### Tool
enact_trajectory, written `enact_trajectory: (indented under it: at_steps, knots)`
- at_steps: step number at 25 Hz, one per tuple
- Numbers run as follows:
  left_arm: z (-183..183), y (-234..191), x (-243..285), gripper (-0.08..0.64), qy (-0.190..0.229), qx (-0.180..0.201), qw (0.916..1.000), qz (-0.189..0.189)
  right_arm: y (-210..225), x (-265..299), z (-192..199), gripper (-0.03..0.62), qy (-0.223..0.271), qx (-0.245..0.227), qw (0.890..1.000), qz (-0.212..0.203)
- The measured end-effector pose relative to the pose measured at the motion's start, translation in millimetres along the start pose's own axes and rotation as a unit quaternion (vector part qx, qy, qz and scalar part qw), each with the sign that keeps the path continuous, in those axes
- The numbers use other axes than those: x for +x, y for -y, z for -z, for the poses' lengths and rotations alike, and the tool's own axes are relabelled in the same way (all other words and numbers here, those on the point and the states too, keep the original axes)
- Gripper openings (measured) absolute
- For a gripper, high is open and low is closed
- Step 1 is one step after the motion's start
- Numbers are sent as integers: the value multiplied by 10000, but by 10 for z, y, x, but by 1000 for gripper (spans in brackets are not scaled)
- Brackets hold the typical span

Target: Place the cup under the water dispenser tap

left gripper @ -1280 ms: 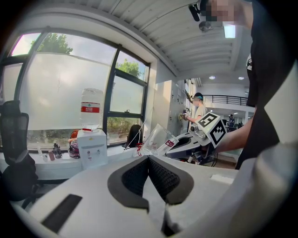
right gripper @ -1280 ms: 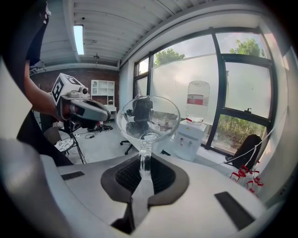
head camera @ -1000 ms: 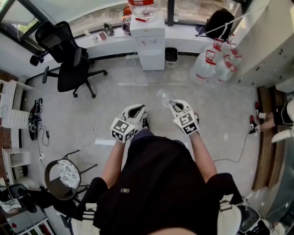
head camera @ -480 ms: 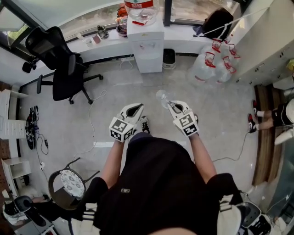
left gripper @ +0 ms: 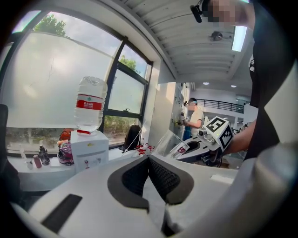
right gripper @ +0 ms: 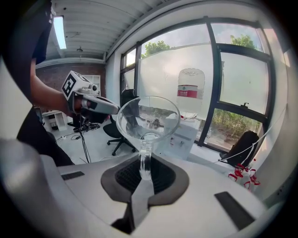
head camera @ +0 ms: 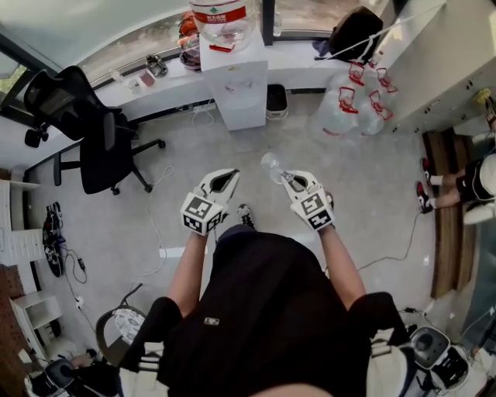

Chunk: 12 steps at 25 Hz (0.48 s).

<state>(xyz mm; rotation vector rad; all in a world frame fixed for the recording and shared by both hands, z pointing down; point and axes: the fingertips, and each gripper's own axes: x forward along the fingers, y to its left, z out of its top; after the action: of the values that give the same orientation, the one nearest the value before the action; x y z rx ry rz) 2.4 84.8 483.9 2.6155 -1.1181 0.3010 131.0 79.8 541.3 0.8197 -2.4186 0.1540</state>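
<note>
Closer to the water dispenser (head camera: 236,93) than a second ago, a person crosses the office floor with both grippers held out ahead. The dispenser now sits larger in the head view, and the office chair (head camera: 89,132) has slid toward the left edge.

The right gripper (right gripper: 145,168) is clamped on the thin stem of a clear cup (right gripper: 148,116), whose bowl stands upright just above the pads. The left gripper (left gripper: 149,160), level beside it, carries nothing, and its jaws are pressed together. The cup rides in mid-air, well apart from the dispenser and not yet under a tap.

The cup looks like glass. It is probably light and stiff, but smooth enough to slip and quick to crack if knocked against the dispenser front. The stem looks like the sound place to hold it, since that leaves the bowl free to go beneath the spout, though a firm squeeze there could snap it.

An upturned water bottle (head camera: 221,19) on the dispenser wears a red label with white print too small to read. Spare bottles (head camera: 353,108) with red handles stand on the floor to the right. Each gripper bears black-and-white square markers, and no brand name can be read anywhere.
</note>
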Motion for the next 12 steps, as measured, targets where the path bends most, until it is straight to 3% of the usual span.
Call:
enact_trajectory:
  at_steps: [12]
  knots:
    - [-94, -412, 113, 0, -66, 12, 9999, 152, 155, 317, -129, 12, -136, 118, 9998, 103]
